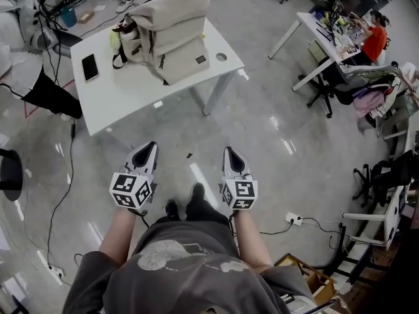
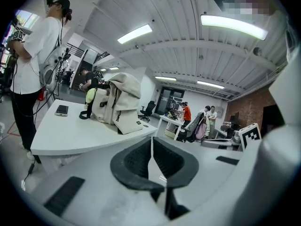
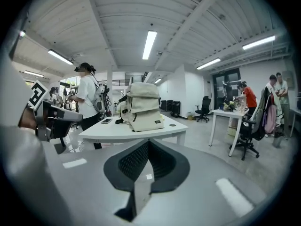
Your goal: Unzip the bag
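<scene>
A beige backpack (image 1: 169, 31) stands upright on a white table (image 1: 124, 90), well ahead of me across open floor. It also shows in the left gripper view as the backpack (image 2: 117, 102) and in the right gripper view as the backpack (image 3: 143, 106), far beyond the jaws. My left gripper (image 1: 145, 150) and right gripper (image 1: 230, 152) are held side by side at waist height above the floor, short of the table. Both are shut, tips meeting, with nothing between them. No zipper pull can be made out from here.
A black phone (image 1: 90, 66) lies on the table left of the bag. A person in a white shirt (image 2: 37, 55) stands at the table's far left. A second desk (image 1: 314, 41) with seated people and office chairs is at the right. Cables and a power strip (image 1: 292, 219) cross the floor.
</scene>
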A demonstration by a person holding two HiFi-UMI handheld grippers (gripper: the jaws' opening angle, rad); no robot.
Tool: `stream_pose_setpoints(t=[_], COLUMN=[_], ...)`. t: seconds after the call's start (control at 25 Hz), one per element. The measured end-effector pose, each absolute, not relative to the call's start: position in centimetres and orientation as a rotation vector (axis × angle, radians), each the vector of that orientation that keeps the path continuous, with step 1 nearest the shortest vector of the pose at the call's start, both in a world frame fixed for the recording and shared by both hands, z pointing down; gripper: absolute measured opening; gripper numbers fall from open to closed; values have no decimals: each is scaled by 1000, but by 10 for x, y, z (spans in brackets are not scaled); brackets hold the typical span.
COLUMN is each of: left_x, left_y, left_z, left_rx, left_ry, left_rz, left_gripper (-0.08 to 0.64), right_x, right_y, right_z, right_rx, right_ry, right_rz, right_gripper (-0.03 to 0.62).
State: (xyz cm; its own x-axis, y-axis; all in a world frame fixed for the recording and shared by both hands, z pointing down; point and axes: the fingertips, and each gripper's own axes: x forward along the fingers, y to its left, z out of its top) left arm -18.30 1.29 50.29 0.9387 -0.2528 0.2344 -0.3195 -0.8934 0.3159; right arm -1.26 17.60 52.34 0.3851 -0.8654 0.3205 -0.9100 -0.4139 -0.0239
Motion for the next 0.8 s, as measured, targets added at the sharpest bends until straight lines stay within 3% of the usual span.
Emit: stream_pose_setpoints(t=[0.8], left_x=[-183], left_y=[77], left_z=[465], left_rx=[2823], left_ry=[-421], left_rz=[279], left_gripper=[18], right_x=[-13], right_y=[228], right_z=[508], right_rx=[2439], right_ry=[-1718], right_rz=[453], right_gripper=[-2])
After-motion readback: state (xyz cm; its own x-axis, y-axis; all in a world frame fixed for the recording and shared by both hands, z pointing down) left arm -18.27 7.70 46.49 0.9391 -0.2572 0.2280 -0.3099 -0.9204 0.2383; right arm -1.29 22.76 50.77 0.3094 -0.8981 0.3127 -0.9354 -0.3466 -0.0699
